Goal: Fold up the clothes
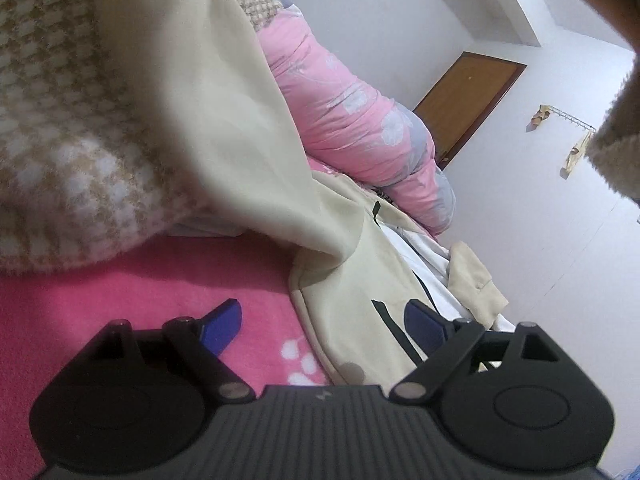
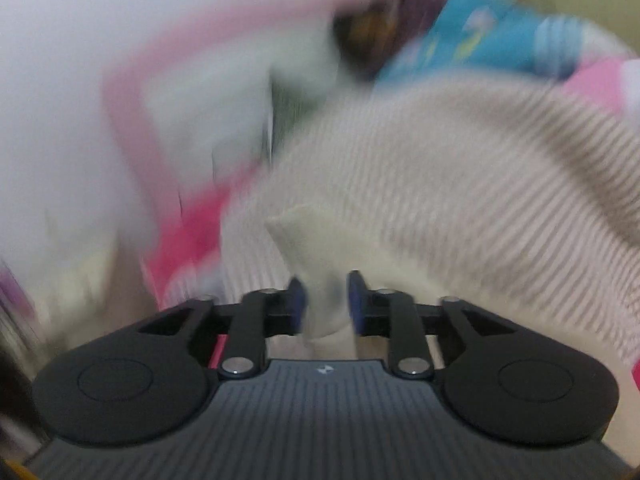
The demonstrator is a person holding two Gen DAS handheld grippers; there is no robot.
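Lying on the pink bed [image 1: 140, 300], cream garment [image 1: 348, 280] spreading between wide-apart left tool [image 1: 320, 320] fingers, right tool [image 2: 326, 300] narrowly parted, blurred cream fold [image 2: 308, 236] sitting between its pads, clamping uncertain.

One houndstooth garment [image 1: 60, 128], tan and white, lies heaped at the left of the bed [image 1: 132, 284], which has one pink blanket over it. One cream garment [image 1: 224, 120] with black trim drapes from it toward the bed's far edge. One pink floral quilt [image 1: 352, 120] is bundled along the wall side. One brown door [image 1: 468, 100] shows. One wall rack [image 1: 568, 118] carries two hanging items. One blue printed cloth [image 2: 480, 36] lies at the bed's far end, blurred.
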